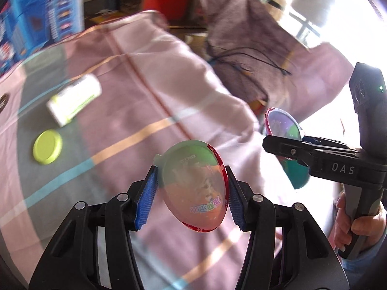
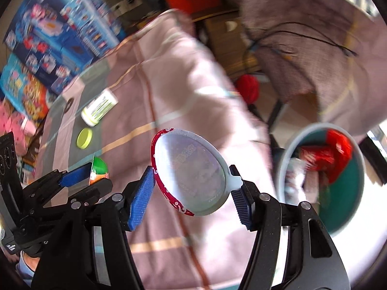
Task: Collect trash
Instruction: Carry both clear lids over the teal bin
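My left gripper (image 1: 191, 172) is shut on a round plastic lid (image 1: 193, 193) with a red rim and a colourful print, its blue pads pressing on both edges. My right gripper (image 2: 191, 172) is shut on a second round lid (image 2: 188, 159) with a pale rim and a red edge. Both lids hang in the air above the bed. In the left wrist view the right gripper (image 1: 275, 145) and its lid (image 1: 283, 123) show at the right. In the right wrist view the left gripper (image 2: 99, 176) shows at the lower left. A teal bin (image 2: 290, 142) holding red wrappers stands right of the bed.
On the pink checked bedcover (image 1: 169, 96) lie a white bottle (image 1: 75, 99) with a green label and a yellow-green cap (image 1: 47, 146). Blue toy boxes (image 2: 60, 24) stack at the far left. A grey cloth (image 2: 302, 36) with black cables hangs beyond the bed. A hand (image 1: 362, 222) grips the right handle.
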Demonstrator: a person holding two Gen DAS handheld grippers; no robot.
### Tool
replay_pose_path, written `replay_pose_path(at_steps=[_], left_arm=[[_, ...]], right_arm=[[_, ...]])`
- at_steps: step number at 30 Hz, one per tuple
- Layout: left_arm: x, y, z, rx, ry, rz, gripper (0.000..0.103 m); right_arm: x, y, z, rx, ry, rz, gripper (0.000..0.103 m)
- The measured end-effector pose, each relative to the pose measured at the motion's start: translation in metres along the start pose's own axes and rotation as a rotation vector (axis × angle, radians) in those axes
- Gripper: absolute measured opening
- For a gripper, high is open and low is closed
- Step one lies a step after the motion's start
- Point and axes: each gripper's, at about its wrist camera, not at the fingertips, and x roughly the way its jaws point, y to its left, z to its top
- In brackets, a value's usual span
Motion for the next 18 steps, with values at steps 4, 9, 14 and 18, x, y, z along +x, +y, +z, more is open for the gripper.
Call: replay_pose_path(at_steps=[4, 9, 14, 18], left_arm=[[0.013, -0.049, 0.009, 0.102, 0.020, -0.036, 0.055], [0.034, -0.112, 0.015, 0.227, 0.052, -0.088, 0.055], [0.064, -0.168, 0.019, 0.319, 0.107, -0.129, 0.055], [0.090, -0.199, 0.018, 0.359, 0.153, -0.145, 0.055]], right_arm=[[-0.027, -0.052, -0.009, 0.096, -0.049, -0.029, 0.059], [-0.055, -0.120, -0.019, 0.221, -0.096, -0.086, 0.059], [-0.063, -0.167, -0.027, 0.300, -0.106, -0.104, 0.059], [-0.060, -0.191, -0.031, 0.333, -0.089, -0.105, 0.059]])
